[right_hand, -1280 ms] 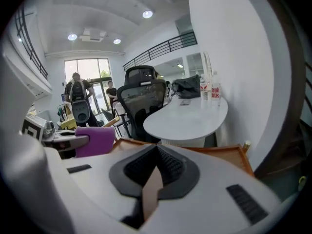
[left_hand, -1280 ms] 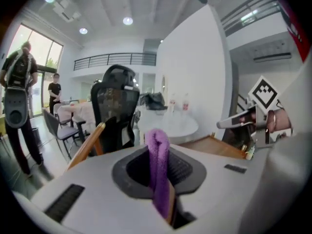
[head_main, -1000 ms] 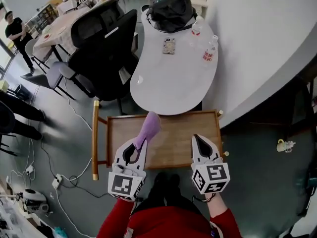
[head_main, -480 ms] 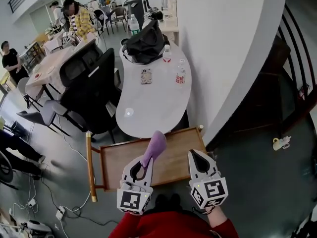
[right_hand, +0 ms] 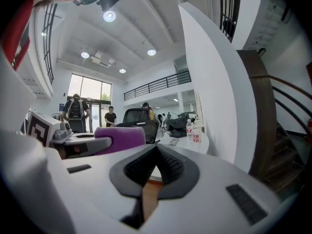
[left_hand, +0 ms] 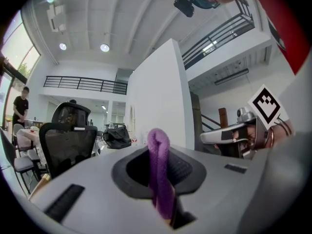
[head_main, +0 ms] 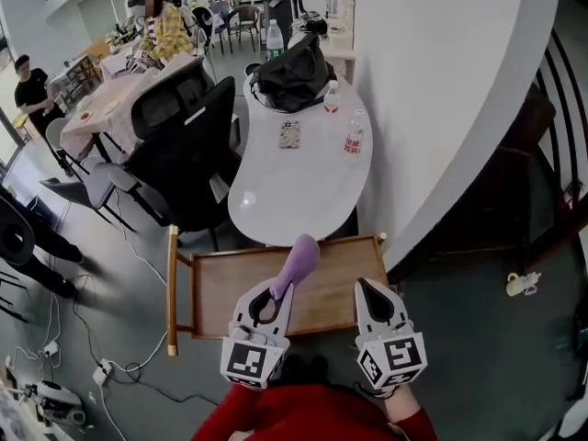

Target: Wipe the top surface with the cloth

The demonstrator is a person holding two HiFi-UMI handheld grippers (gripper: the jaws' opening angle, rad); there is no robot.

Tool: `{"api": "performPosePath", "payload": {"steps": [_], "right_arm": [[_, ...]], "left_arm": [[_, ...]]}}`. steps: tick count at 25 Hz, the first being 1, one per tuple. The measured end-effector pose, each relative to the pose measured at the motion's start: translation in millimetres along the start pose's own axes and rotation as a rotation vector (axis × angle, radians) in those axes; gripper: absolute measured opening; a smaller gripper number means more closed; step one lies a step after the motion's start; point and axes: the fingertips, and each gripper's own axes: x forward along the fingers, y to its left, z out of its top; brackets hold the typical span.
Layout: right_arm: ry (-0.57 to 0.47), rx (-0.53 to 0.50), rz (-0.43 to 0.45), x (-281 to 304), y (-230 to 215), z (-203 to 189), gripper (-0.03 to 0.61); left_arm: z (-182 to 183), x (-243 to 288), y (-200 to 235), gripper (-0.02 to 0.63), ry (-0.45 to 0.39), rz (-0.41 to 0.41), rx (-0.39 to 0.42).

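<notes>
I can't make out a single word or number. The cubes behind my fingers, on the left gripper (head_main: 277, 290) and the right gripper (head_main: 366, 285), carry only black-and-white square markers, no letters. Well beyond my fingertips, a bottle (head_main: 352, 141) on the white table (head_main: 276, 200) has a red label, its print too small to read.

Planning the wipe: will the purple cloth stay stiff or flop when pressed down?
Probably soft: the purple cloth is a folded roll clamped in the left gripper. It juts out without drooping, so likely light, yet it should bend under pressure.
</notes>
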Motion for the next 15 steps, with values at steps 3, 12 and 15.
{"api": "performPosePath", "payload": {"steps": [3, 12, 15], "right_arm": [[0.004, -0.002, 0.006, 1.5, 1.5, 0.1, 0.003], [0.003, -0.029, 0.011, 2.4, 3.6, 3.9, 0.003], [0.008, -0.022, 0.001, 1.0, 4.7, 3.7, 0.003]], "left_arm": [[-2.4, -1.2, -0.1, 0.051, 0.014, -0.002, 0.001], [-8.5, -2.0, 4.0, 0.051, 0.037, 0.004, 0.006], [-8.8, -1.9, 6.2, 0.051, 0.044, 0.003, 0.004]]}}
